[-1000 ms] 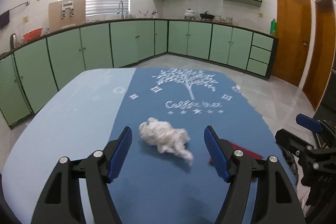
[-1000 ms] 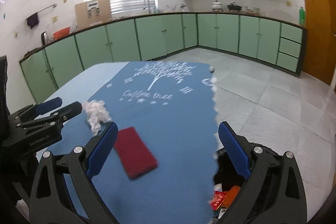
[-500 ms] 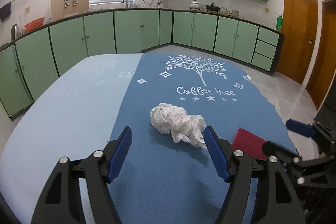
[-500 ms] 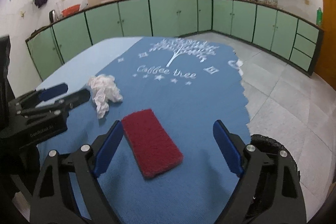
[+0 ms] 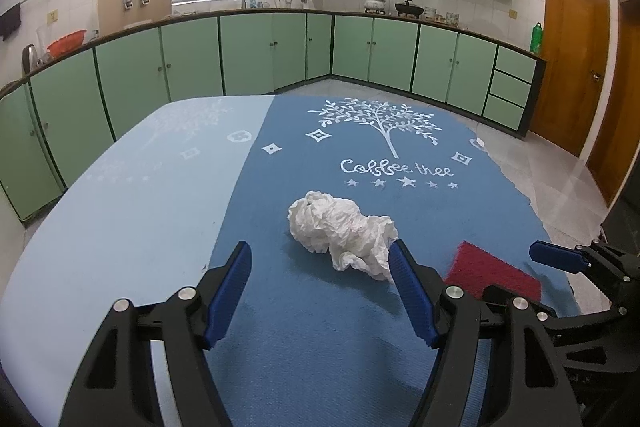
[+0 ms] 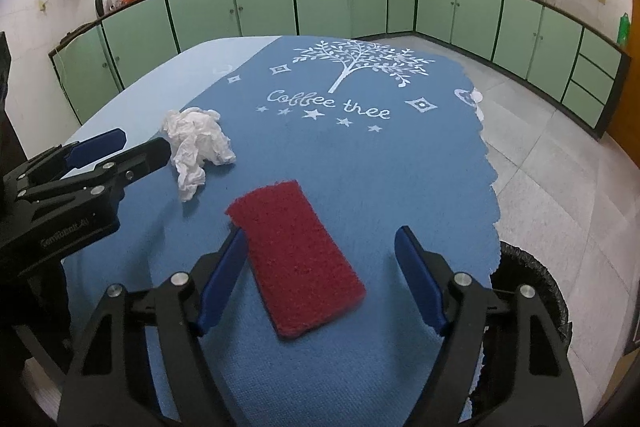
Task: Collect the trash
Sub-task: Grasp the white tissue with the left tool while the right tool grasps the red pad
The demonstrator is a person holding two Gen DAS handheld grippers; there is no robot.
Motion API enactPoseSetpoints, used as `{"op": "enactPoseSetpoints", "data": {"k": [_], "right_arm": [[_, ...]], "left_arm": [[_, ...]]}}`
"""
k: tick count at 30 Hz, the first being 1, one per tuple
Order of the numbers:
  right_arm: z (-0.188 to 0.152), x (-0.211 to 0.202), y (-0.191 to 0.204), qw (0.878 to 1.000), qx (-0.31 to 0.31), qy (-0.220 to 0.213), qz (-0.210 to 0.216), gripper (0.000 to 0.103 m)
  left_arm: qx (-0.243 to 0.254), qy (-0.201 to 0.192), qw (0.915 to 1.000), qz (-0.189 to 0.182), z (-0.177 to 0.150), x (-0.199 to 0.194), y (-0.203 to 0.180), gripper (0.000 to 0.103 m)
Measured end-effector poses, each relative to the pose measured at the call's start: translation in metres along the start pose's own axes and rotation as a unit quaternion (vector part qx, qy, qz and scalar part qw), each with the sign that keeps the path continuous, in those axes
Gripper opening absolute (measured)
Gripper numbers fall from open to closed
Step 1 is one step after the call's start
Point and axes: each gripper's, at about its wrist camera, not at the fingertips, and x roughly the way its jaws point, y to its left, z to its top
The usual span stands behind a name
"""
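My right gripper [image 6: 318, 279] fingers closing around red scouring pad [image 6: 296, 255], lower centre of frame, not yet pinching; I should centre pad before squeezing. My left gripper [image 5: 320, 291] fingers open, crumpled tissue [image 5: 340, 231] just ahead, mid-frame on blue table [image 5: 140, 187]. Bin [image 6: 532, 287] lower right

White script reading "Coffee tree" sits under a white tree print on the dark blue cloth mat [image 6: 360, 155] covering the desk, upper centre of both views. Small lettering on the black left tool [image 6: 64, 239] is too blurred to read.
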Motion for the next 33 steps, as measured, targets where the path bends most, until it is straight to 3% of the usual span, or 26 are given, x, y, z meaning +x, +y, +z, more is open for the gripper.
{"op": "enactPoseSetpoints", "data": {"k": [8, 17, 33], "right_arm": [[0.001, 0.005, 0.002, 1.0, -0.004, 0.013, 0.007, 0.072], [-0.003, 0.007, 0.008, 0.999, -0.026, 0.021, 0.016, 0.056], [0.008, -0.011, -0.023, 0.999, 0.038, -0.029, -0.015, 0.053]], "left_arm": [[0.004, 0.001, 1.0, 0.003, 0.0, 0.001, -0.002, 0.07], [0.006, 0.002, 1.0, 0.003, 0.001, 0.001, -0.003, 0.07], [0.017, 0.02, 0.9996, -0.003, 0.007, 0.019, -0.016, 0.07]]}}
